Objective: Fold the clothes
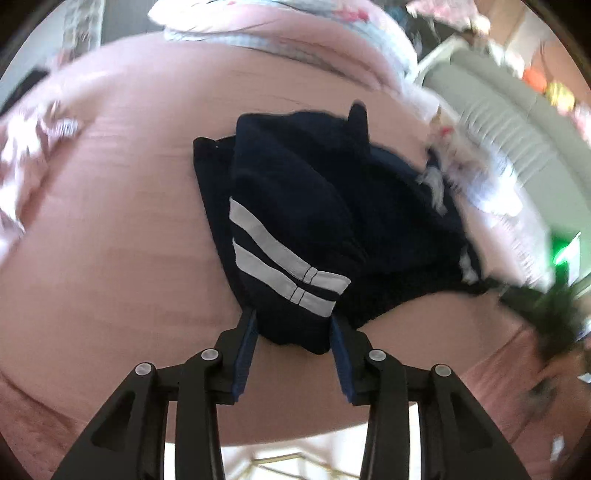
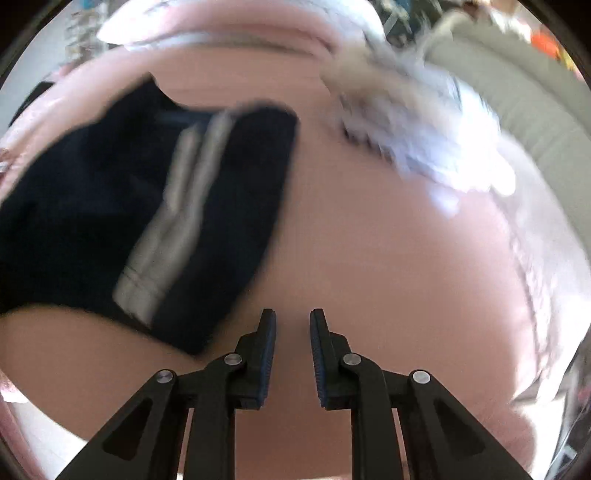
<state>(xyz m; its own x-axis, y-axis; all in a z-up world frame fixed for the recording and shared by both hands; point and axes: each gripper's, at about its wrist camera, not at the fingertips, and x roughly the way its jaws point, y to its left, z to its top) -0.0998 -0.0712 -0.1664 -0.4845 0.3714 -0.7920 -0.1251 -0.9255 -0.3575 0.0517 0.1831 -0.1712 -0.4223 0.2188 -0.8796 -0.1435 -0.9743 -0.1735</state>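
Note:
A navy garment (image 1: 314, 206) with two white stripes lies bunched on the pink bed sheet (image 1: 110, 240). My left gripper (image 1: 294, 325) is shut on its near folded end, just below the stripes, and the cloth fills the gap between both blue pads. In the right wrist view the same garment (image 2: 92, 206) is blurred at the left. My right gripper (image 2: 293, 317) hangs over bare sheet (image 2: 369, 277) to the right of the garment. Its jaws stand a narrow gap apart with nothing between them.
A white, fluffy patterned cloth (image 2: 424, 140) lies at the garment's far right side (image 1: 461, 166). Beyond it stands a grey ribbed piece of furniture (image 1: 498, 110). Pillows or bedding (image 1: 258, 22) are piled at the bed's far end. A pale patterned cloth (image 1: 29, 147) lies at the left.

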